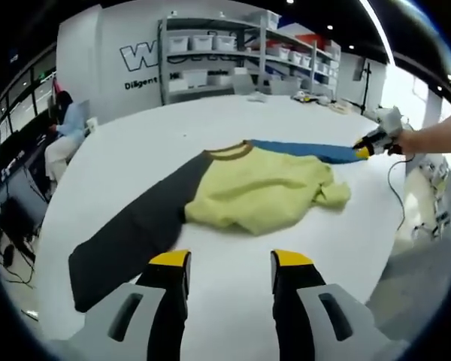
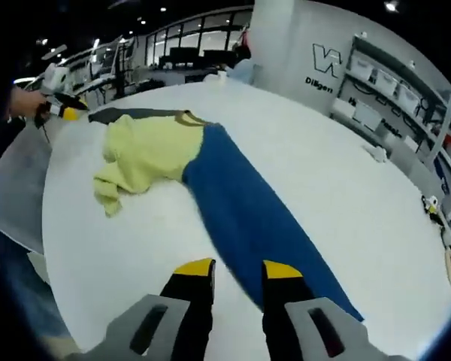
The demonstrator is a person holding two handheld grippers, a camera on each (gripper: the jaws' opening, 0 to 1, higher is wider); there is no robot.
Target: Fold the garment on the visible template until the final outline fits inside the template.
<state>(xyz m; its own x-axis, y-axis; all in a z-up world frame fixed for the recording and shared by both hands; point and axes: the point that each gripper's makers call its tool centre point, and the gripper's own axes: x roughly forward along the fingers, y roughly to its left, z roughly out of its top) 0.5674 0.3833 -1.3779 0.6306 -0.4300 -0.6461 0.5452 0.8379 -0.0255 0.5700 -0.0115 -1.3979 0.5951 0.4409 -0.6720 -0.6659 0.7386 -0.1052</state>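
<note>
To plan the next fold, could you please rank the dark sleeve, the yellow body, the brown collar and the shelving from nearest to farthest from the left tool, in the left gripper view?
1. Dark sleeve, just ahead, left of the left tool.
2. Yellow body, centre.
3. Brown collar, behind the body.
4. Shelving, beyond the table.

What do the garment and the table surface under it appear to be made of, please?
The garment looks like soft knit fabric, probably sweatshirt-type: matte, rumpled yellow body, flat dark sleeve and blue sleeve, ribbed-looking brown collar. The table looks like a smooth, hard white top, perhaps laminate, with a faint sheen; the exact material is unclear.
</note>
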